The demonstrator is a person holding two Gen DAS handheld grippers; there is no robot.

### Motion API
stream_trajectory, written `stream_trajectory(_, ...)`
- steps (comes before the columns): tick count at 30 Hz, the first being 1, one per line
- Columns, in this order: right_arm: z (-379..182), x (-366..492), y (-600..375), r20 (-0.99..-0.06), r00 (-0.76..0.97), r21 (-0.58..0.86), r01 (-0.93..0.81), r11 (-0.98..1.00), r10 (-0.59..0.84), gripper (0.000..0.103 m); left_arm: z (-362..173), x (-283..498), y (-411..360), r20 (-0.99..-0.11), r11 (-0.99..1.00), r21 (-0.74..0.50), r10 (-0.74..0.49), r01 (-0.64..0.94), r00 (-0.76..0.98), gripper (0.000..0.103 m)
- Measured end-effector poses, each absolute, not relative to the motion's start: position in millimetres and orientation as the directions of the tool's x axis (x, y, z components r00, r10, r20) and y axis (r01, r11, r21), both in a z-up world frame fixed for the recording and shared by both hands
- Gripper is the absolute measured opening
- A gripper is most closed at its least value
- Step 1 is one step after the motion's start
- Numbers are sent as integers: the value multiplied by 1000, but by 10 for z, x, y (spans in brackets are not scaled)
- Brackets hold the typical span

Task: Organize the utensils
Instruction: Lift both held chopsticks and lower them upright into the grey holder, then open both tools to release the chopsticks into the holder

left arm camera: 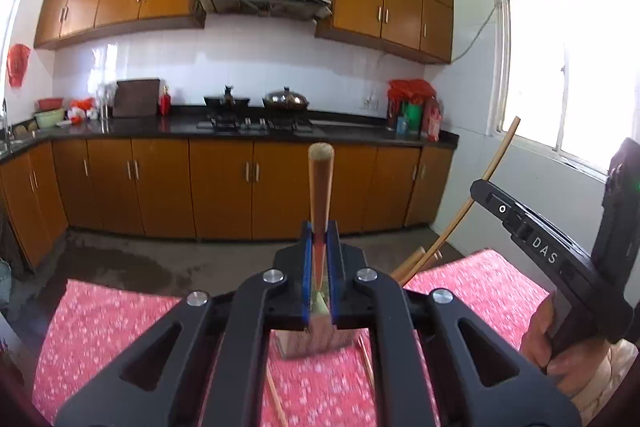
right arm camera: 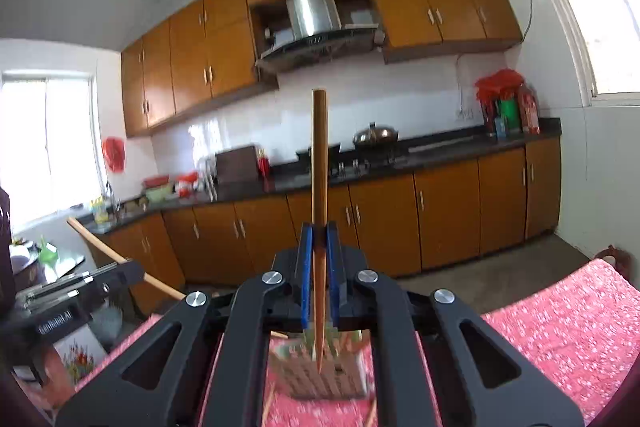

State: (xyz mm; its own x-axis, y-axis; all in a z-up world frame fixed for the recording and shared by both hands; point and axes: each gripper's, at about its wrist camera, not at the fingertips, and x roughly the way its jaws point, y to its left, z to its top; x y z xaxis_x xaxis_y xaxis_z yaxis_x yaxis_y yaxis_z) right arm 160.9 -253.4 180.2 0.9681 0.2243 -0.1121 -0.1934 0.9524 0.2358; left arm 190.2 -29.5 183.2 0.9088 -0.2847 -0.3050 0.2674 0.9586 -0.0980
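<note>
My left gripper (left arm camera: 320, 231) is shut on a wooden utensil handle (left arm camera: 321, 187) that stands upright between its blue pads. Under it a brown holder box (left arm camera: 316, 341) sits on the red floral tablecloth (left arm camera: 120, 327). My right gripper (right arm camera: 319, 233) is shut on a wooden chopstick (right arm camera: 319, 155), held upright with its pointed tip just above a slotted holder box (right arm camera: 320, 379). The right gripper (left arm camera: 532, 227) also shows at the right of the left wrist view, with its chopstick (left arm camera: 500, 155). The left gripper's body (right arm camera: 72, 299) shows at the left of the right wrist view.
Loose chopsticks (left arm camera: 276, 403) lie on the cloth beside the box. Behind the table are orange kitchen cabinets (left arm camera: 224, 187), a dark counter with a stove and wok (left arm camera: 286, 99), and a bright window (left arm camera: 568, 67) at the right.
</note>
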Motion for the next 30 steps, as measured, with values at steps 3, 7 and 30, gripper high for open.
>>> stream_trajectory(3,1785,1729,-2483,-64,981,226,-167,960,185,8,1820,2057,-361,-319,963,-81,-268,256,909,8)
stream_trajectory(7,1586,1895,-2403,-67,986,212,-137,968,154,8,1622,2251,-390,-360,965,-84,-263,250,895,8)
stream_trajectory(30,1303,1706,-2720,-226,972,195,-25,981,69,42,1376,2161,-39,-355,968,-151,-244,202,903,19)
